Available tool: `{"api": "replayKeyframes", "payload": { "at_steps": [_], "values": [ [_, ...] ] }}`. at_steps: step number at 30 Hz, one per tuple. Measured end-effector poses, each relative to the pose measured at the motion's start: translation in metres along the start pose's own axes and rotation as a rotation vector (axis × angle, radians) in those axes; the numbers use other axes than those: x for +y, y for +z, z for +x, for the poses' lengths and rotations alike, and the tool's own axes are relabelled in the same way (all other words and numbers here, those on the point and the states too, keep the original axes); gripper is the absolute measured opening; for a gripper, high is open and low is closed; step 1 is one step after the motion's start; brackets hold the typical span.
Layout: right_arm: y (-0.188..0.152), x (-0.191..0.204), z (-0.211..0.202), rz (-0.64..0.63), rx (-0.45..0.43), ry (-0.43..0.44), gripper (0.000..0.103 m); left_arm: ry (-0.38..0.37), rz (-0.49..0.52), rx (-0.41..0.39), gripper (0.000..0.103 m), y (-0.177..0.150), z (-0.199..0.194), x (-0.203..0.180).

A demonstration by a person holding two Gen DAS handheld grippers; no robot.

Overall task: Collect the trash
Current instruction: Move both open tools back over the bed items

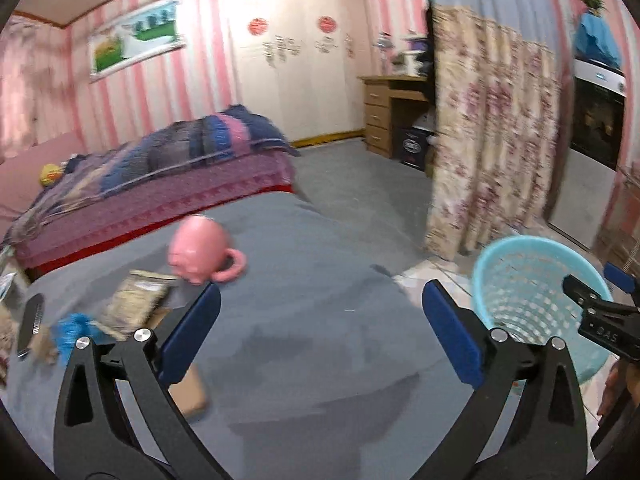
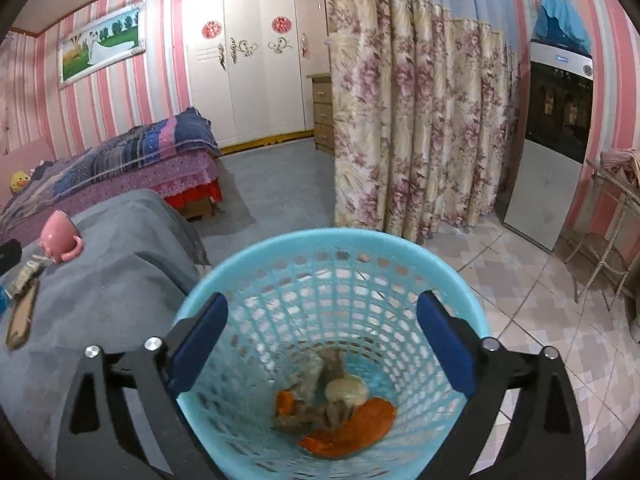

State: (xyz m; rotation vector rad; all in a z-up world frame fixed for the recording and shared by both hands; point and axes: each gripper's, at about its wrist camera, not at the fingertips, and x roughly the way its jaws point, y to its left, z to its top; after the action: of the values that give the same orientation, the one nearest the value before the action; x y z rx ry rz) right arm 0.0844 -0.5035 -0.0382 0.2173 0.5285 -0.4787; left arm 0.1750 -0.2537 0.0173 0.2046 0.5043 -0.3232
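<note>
Right wrist: basket [image 2: 256, 252] holds orange peel [image 2: 360, 424].

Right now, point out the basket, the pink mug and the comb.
basket [image 2: 256, 250]: right wrist view, far rim.
pink mug [image 1: 198, 246]: left wrist view, its body.
comb [image 1: 30, 322]: left wrist view, mid-length.

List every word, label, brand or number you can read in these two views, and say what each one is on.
"DAS": white letters on the black arm of the right hand-held gripper, seen from the left wrist view; the rest is cut off.
Small logo on the white top panel of the tall black-fronted appliance: too small to read.
Print on the tan paper packet lying on the grey blanket: blurred.
Red round stickers on the white wardrobe: unreadable.
</note>
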Motion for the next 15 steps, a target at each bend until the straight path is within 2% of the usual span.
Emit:
{"api": "replayKeyframes", "payload": {
  "at_steps": [4,7,15],
  "values": [
    [0.004,0.037,-0.005,-0.013,-0.013,0.041,0.096,0.105,-0.013,-0.018,0.098,-0.001,-0.018,0.040],
    [0.007,0.075,-0.006,-0.051,-0.018,0.092,0.096,0.156,-0.026,-0.015,0.098,-0.005,-0.026,0.072],
    [0.009,0.169,-0.006,-0.146,0.002,0.219,0.096,0.255,-0.177,0.037,0.098,-0.014,-0.028,0.178]
  ]
}}
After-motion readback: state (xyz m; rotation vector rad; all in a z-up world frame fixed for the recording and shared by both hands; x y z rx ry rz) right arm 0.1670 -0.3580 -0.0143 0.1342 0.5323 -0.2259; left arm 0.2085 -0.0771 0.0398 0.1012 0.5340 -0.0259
